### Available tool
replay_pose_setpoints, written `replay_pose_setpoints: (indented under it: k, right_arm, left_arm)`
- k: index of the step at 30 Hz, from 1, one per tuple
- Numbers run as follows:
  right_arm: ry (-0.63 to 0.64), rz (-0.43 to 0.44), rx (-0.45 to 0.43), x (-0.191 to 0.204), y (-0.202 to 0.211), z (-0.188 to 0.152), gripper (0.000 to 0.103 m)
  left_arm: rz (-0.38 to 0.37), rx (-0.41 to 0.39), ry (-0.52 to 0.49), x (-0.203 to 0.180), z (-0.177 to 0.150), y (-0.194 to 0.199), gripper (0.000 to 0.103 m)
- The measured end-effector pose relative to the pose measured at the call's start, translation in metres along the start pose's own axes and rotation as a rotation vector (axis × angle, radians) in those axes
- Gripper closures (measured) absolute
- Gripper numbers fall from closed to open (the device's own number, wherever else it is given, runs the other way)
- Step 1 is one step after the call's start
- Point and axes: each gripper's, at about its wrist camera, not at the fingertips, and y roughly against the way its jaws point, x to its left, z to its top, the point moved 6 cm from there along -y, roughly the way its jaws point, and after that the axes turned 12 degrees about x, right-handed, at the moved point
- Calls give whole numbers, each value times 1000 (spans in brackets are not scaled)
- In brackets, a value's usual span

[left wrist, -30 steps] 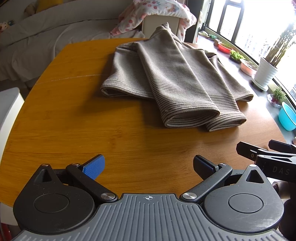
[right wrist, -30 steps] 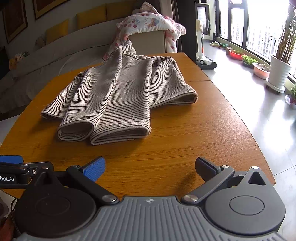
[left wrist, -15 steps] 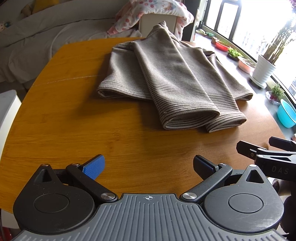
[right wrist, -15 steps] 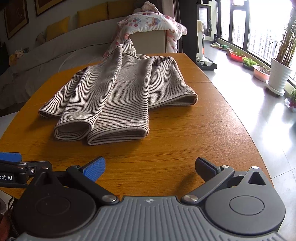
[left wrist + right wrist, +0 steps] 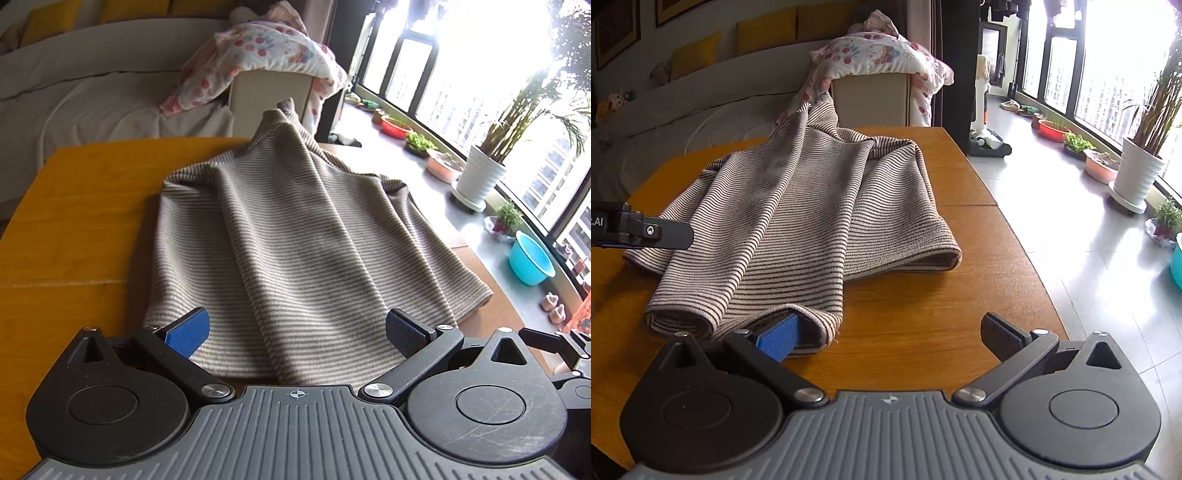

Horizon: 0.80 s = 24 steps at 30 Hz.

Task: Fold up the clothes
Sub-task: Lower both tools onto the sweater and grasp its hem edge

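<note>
1. Where the striped top [image 5: 295,236] lies on the wooden table [image 5: 74,206], its far end hangs over the back edge, so that part is out of sight.
2. The left gripper [image 5: 295,332] is spread wide over the near hem of the top. You cannot tell if its blue pads [image 5: 187,331] touch the cloth.
3. The right gripper [image 5: 888,334] is spread wide too. Its left blue pad [image 5: 779,338] sits in the open mouth of a rolled fold at the near right corner. The cloth hides the tip.
4. Its other finger [image 5: 1001,336] is over bare table, well apart from the top.
5. The gripper bodies hide the near edge of the table.
6. The window [image 5: 498,55] is so bright that little outside can be made out.
7. A flowered blanket [image 5: 879,51] covers a chair behind the table.
</note>
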Motion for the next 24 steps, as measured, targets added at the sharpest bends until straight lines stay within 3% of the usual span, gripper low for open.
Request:
replay_pose_setpoints:
  k: [4, 7, 10, 16, 19, 24]
  right_arm:
    - [-5, 75, -51, 6, -3, 35, 0]
    - [-13, 92, -138, 10, 1, 63, 0]
    - [-43, 150, -186, 10, -4, 89, 0]
    - [-187, 334, -30, 6, -62, 112, 0]
    - [-217, 360, 34, 4, -85, 106, 0]
    - [-138, 386, 61, 3, -75, 89, 0]
  left_arm:
    - [32, 18, 20, 15, 19, -23, 0]
    - [50, 50, 31, 25, 23, -38, 0]
    - [55, 34, 10, 26, 21, -41, 0]
    - [55, 19, -29, 24, 16, -40, 0]
    - [27, 15, -42, 27, 13, -37, 0]
    - [-10, 2, -68, 27, -3, -28, 0]
